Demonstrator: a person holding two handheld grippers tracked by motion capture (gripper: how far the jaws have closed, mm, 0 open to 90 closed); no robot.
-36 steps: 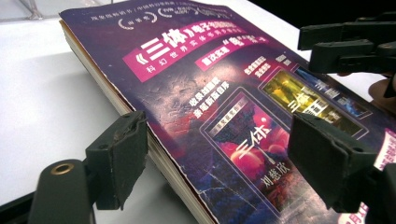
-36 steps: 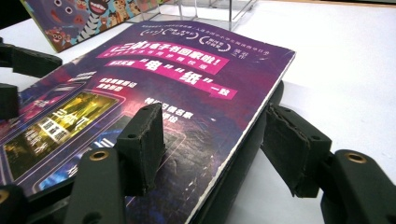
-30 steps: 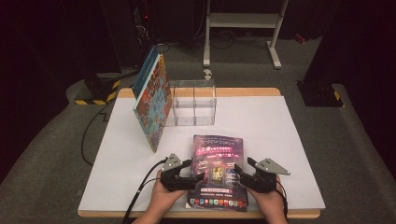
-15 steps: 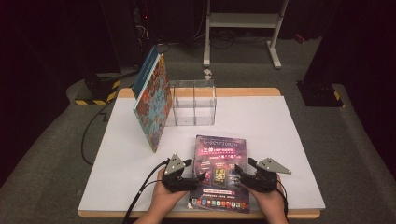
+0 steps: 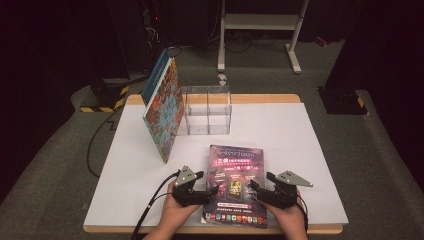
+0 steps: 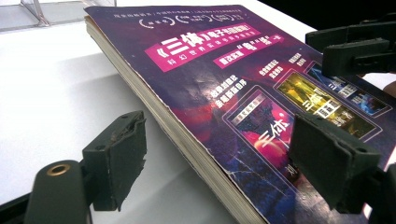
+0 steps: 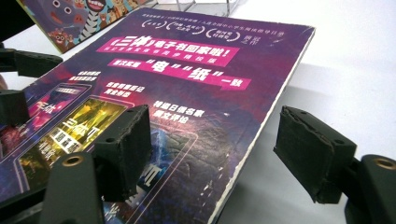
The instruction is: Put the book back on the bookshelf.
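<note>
A purple book (image 5: 235, 180) lies cover up near the white table's front edge. My left gripper (image 5: 210, 182) is at its left edge and my right gripper (image 5: 261, 181) at its right edge, each in a hand. In the left gripper view my open left gripper (image 6: 224, 158) straddles the edge of the book (image 6: 224, 70), one pad over the cover, one beside the pages, neither pressing. In the right gripper view my right gripper (image 7: 217, 151) straddles the book (image 7: 196, 74) the same way; its jaws have just been opening and its pads are off the book.
A clear acrylic box (image 5: 206, 110) stands at the table's (image 5: 300, 140) back, with a colourful picture book (image 5: 162, 110) leaning upright against its left side. A cable (image 5: 150, 210) trails off the front left. A metal stand (image 5: 260, 20) is behind the table.
Both hands and the purple book have stayed where they were. The right gripper's jaws stand a little wider apart than before.
</note>
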